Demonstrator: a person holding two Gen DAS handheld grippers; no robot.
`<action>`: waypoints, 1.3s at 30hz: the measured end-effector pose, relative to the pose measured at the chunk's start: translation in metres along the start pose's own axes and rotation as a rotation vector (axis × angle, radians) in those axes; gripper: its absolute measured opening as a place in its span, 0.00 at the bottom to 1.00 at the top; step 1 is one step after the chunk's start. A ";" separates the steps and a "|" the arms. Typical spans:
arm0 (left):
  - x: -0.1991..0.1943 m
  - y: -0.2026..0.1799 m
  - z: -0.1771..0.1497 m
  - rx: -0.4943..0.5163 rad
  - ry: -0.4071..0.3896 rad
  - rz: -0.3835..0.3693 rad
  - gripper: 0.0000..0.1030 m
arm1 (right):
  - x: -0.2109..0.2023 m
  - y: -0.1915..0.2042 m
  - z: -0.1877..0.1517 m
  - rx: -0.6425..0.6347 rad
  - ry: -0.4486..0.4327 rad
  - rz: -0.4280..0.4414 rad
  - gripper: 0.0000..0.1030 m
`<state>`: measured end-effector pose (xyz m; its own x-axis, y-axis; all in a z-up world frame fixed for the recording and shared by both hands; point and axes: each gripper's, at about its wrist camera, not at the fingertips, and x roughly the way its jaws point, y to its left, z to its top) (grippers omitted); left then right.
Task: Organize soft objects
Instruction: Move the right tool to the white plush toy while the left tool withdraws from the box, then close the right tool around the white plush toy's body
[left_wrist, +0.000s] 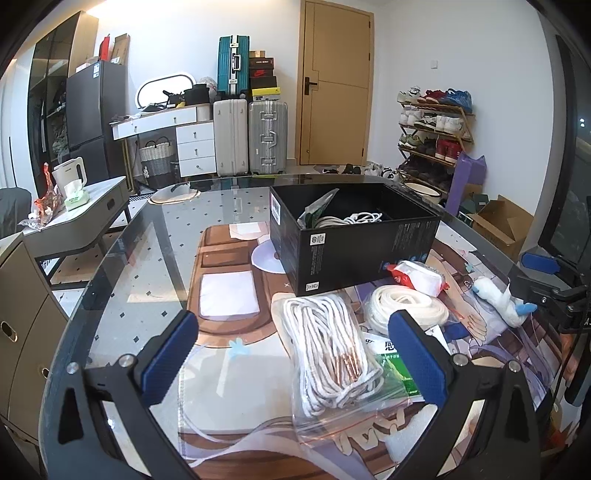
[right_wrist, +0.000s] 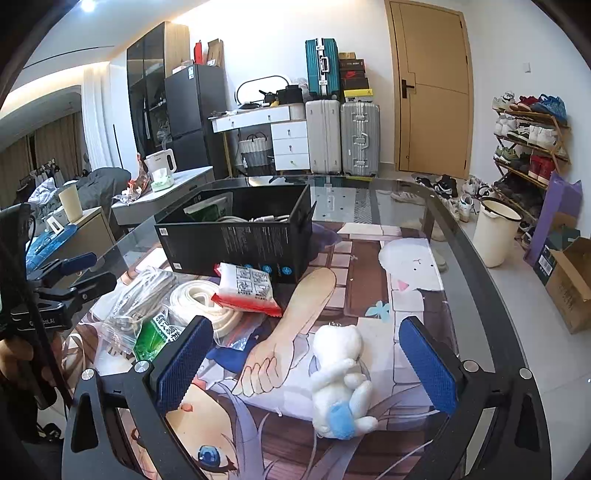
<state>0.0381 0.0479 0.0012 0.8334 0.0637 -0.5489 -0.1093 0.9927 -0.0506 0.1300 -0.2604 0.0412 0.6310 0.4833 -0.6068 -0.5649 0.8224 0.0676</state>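
Note:
A black box (left_wrist: 354, 236) (right_wrist: 243, 236) stands open on the printed mat and holds white cords and a green packet. In front of it lie a bag of white laces (left_wrist: 328, 354) (right_wrist: 140, 299), a coiled white band (left_wrist: 402, 306) (right_wrist: 207, 302), a red-and-white tissue pack (left_wrist: 417, 277) (right_wrist: 247, 288) and a green packet (left_wrist: 395, 365) (right_wrist: 155, 332). My left gripper (left_wrist: 299, 354) is open, its fingers on either side of the lace bag. My right gripper (right_wrist: 306, 369) is open around a white plush toy (right_wrist: 341, 376) (left_wrist: 498, 299) lying on the mat.
The glass table's rim (right_wrist: 480, 266) curves along the right. A cream bucket (right_wrist: 495, 232), a cardboard box (right_wrist: 569, 284) and a shoe rack (left_wrist: 436, 129) stand on the floor beyond. A grey side table (left_wrist: 81, 218) with a kettle is at left.

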 end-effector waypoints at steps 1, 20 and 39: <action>0.000 -0.001 0.000 0.001 0.002 0.001 1.00 | 0.001 0.000 0.000 0.000 0.003 -0.003 0.99; 0.007 -0.006 -0.003 0.040 0.055 -0.014 1.00 | 0.022 -0.014 -0.007 0.007 0.108 -0.064 0.99; 0.011 -0.006 -0.002 0.046 0.080 -0.019 1.00 | 0.047 -0.031 -0.021 0.070 0.255 -0.071 0.86</action>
<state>0.0470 0.0423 -0.0064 0.7893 0.0381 -0.6128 -0.0673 0.9974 -0.0246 0.1658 -0.2699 -0.0058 0.5083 0.3401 -0.7912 -0.4802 0.8745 0.0674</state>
